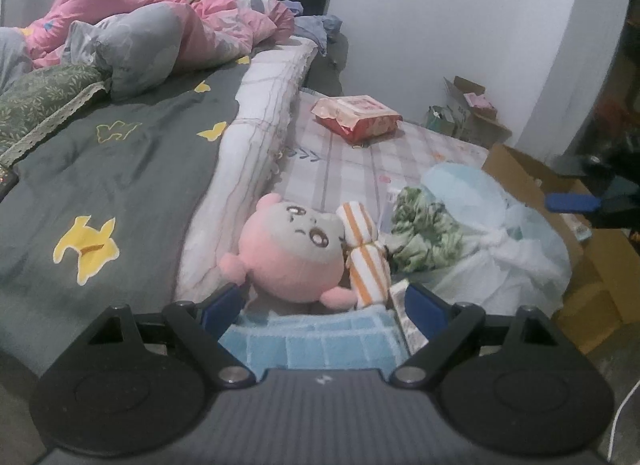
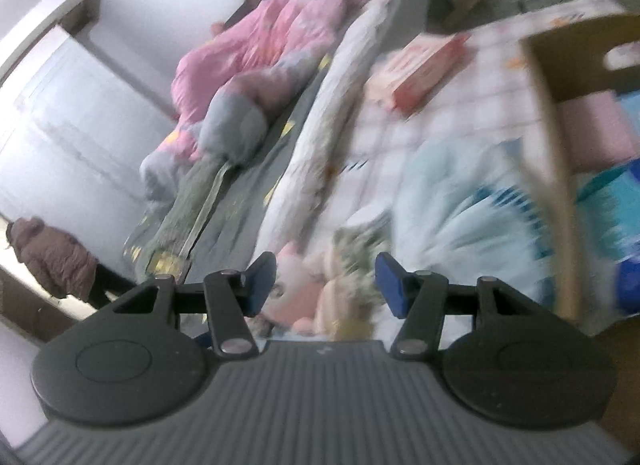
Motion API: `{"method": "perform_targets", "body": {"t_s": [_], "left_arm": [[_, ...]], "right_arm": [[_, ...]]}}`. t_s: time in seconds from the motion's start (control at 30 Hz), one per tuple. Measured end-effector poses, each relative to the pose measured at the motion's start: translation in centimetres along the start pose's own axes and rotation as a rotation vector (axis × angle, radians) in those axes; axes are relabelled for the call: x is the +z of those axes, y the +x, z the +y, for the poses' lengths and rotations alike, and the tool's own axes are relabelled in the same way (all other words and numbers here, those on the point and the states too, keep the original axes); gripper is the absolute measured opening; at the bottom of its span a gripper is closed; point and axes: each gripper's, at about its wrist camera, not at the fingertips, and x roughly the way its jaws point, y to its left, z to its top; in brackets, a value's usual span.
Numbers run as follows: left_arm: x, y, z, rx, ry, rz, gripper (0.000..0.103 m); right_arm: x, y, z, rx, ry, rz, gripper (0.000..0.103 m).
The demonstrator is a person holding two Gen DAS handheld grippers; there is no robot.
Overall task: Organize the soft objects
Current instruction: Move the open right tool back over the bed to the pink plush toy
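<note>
Lying together: one pink plush [image 1: 290, 253], one striped towel [image 1: 366, 253], one blue cloth [image 1: 316, 339].

No legible text in either view. Red-and-cream packet [image 1: 357, 117] on the bed, well beyond the left jaws — printing on its top face, too small and soft to read. Same packet [image 2: 420, 69] in the right wrist view, smeared by motion blur — nothing readable. Small pale mark [image 1: 321, 379] on the gripper body just behind the jaws — a logo perhaps, not decipherable. Box contents far right of the jaws — colours only, no words made out.
</note>
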Motion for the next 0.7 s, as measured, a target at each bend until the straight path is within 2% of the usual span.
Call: {"method": "perform_targets", "body": {"t_s": [0.17, 0.37, 0.57, 0.7], "left_arm": [[-0.8, 0.0, 0.4, 0.011, 0.023, 0.007, 0.09], [-1.7, -0.3, 1.5, 0.002, 0.021, 0.007, 0.089], [-1.0, 0.5, 2.2, -0.002, 0.016, -0.036, 0.08], [-0.1, 1.9, 2.6, 0.031, 0.041, -0.048, 0.075]], "right_arm": [[-1.6, 3.4, 0.9, 0.037, 0.036, 0.062, 0.055], [-4.3, 7.3, 2.2, 0.056, 0.05, 0.177, 0.055], [-4.9, 10.5, 4.1, 0.072, 0.041, 0.189, 0.055], [-4.6, 12.5, 4.9, 0.067, 0.043, 0.183, 0.054]]}}
